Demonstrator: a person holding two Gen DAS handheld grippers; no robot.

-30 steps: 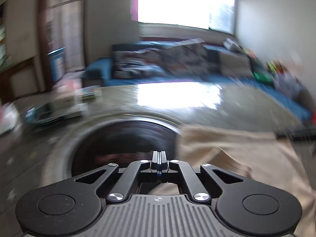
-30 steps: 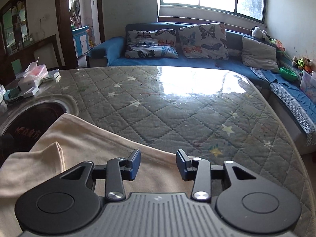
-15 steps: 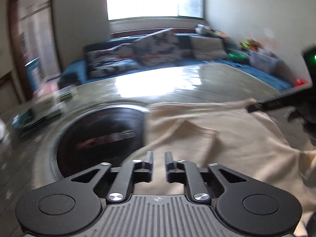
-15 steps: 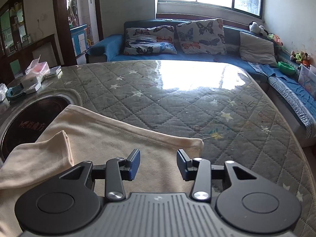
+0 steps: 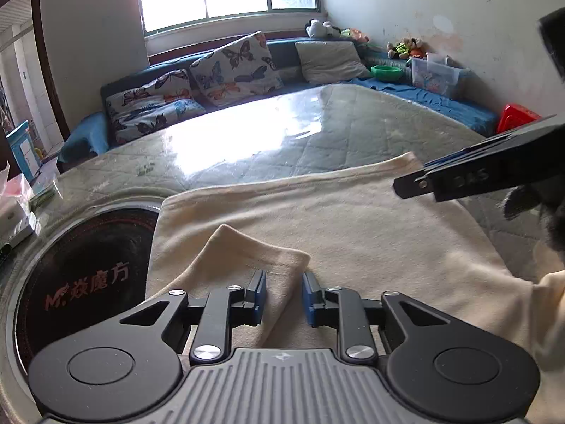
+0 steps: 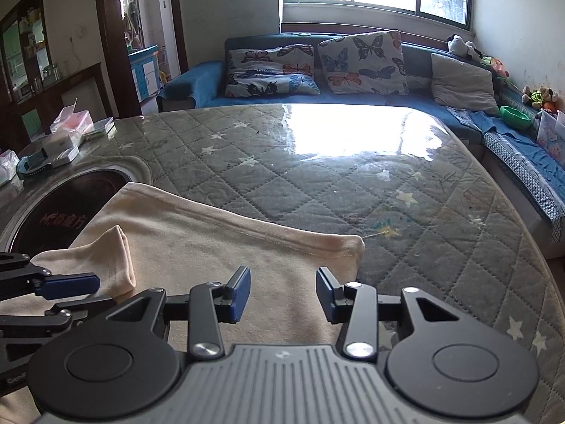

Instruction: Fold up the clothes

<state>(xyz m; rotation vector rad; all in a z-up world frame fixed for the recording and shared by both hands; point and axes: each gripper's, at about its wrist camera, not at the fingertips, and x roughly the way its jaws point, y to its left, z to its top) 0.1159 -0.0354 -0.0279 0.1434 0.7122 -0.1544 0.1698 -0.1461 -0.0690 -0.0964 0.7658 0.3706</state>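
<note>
Left wrist view: the left gripper [image 5: 281, 296] hangs low over a cream garment [image 5: 335, 222] spread flat on the quilted tabletop [image 5: 370, 123]. Its blue-padded fingers [image 5: 259, 298] are spread apart and grasp nothing. Between them lies a sleeve [image 5: 247, 258] folded back over the garment's body, its cuff end pointing away from the camera. The garment's left edge overlaps a round dark inset [image 5: 81, 275] with red lettering, set into the tabletop. At the right edge of this view the right gripper [image 5: 469, 176] reaches in near the garment's far right corner.

Right wrist view: the right gripper [image 6: 283, 296] is likewise released, fingers [image 6: 240, 293] wide, just above the cloth near its right hem. The garment [image 6: 219, 243] runs diagonally across the tabletop [image 6: 317, 176], its far right corner [image 6: 353, 243] close ahead of the fingertips. The sleeve [image 6: 109, 258] lies at left, with the left gripper [image 6: 67, 284] beside it.

The step in hand looks like taking hold for the next fold. It would go best if each gripper pinched only the top layers at an edge, the left on the sleeve side, the right at the hem corner, closing fully before lifting. Both should rise together and carry the cloth evenly, so the fold line stays straight and the tucked sleeve does not slide out.
</note>
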